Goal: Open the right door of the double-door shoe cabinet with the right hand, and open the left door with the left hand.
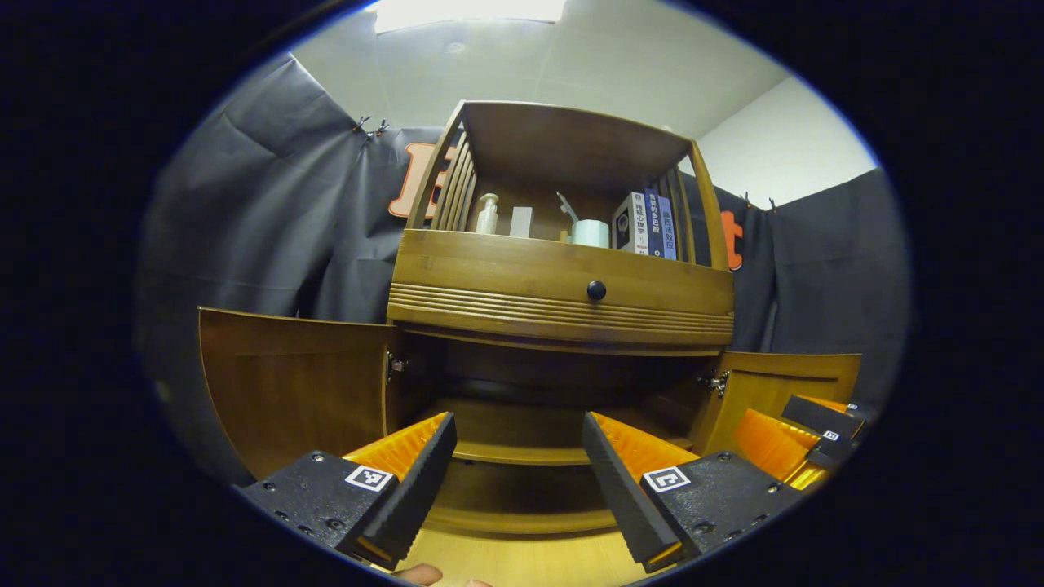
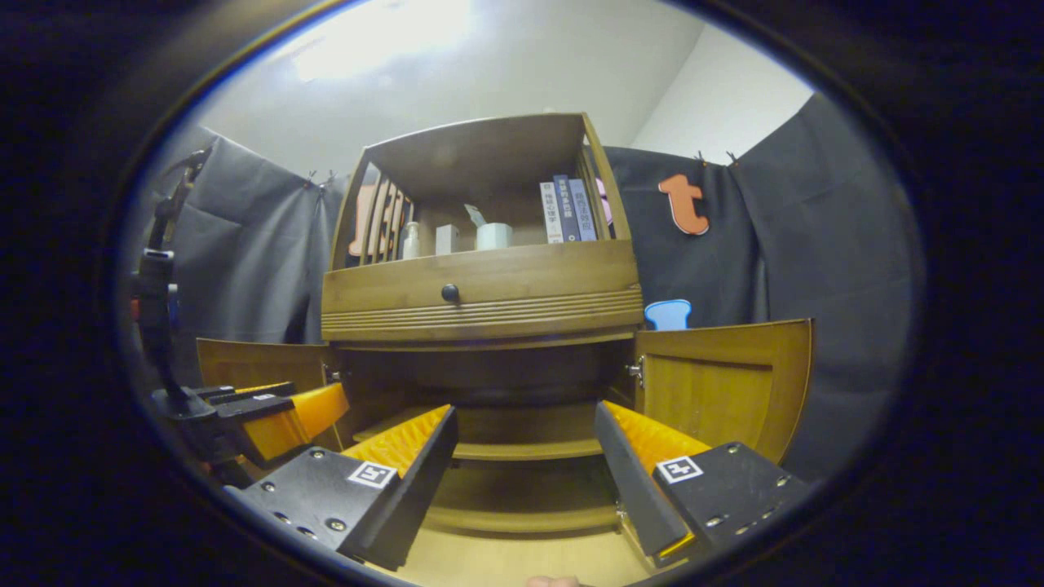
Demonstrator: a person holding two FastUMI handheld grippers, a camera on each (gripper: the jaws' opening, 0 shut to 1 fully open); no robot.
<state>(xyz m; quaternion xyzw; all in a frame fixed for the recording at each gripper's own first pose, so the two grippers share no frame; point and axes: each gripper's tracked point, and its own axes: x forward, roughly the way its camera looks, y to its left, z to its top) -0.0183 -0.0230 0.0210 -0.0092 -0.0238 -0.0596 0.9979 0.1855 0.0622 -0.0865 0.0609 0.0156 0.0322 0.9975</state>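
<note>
The left gripper (image 1: 518,481) and the right gripper (image 2: 526,477) are held side by side before the shoe cabinet (image 1: 563,281), each level with its lower compartment, jaws spread wide, nothing gripped.

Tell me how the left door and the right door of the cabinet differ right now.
The left door swings out to the cabinet's left side, hinged on its right edge; the right door swings to the opposite side, hinged on its left edge. In the right gripper view, the left gripper sits in front of the left door, while nothing covers the right door. Both are wooden, panelled, wide open, and touched by neither gripper.
</note>
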